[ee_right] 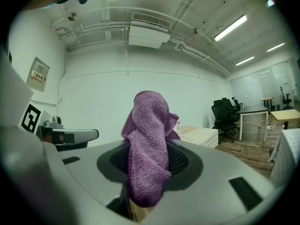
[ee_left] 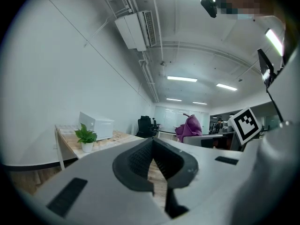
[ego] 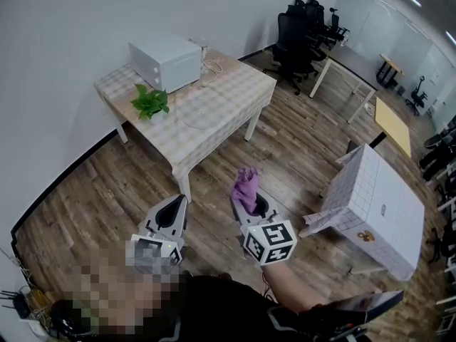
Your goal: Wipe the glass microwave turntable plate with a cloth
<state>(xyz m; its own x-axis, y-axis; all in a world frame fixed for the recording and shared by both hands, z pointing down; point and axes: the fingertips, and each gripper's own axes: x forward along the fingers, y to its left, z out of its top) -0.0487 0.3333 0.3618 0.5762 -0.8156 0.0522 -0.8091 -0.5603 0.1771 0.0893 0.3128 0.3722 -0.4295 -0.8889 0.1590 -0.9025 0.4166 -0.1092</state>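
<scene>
Seen from the head camera, a person stood on a wooden floor (ego: 107, 191), well apart from a worktop (ego: 235, 84) covered in a pale checked cloth. The round glass plate (ego: 203, 112) lay flat near the middle of that worktop, faint against the checks. A white microwave (ego: 165, 61) sat at the worktop's far side by the wall, and a small potted plant (ego: 149, 102) stood just beside it, near the edge. Black office chairs (ego: 296, 30) were grouped farther back in the room.

Both claws were held low in front of the person, over the floor and nowhere near the plate. The left claw (ego: 174, 206) had its jaws pressed together with nothing between them. The right claw (ego: 251, 204) was clamped on a purple cloth (ego: 246, 185), which bunched up and stood out above the jaws, with a fold hanging down between them. The two claws were side by side, near each other but not touching.
</scene>
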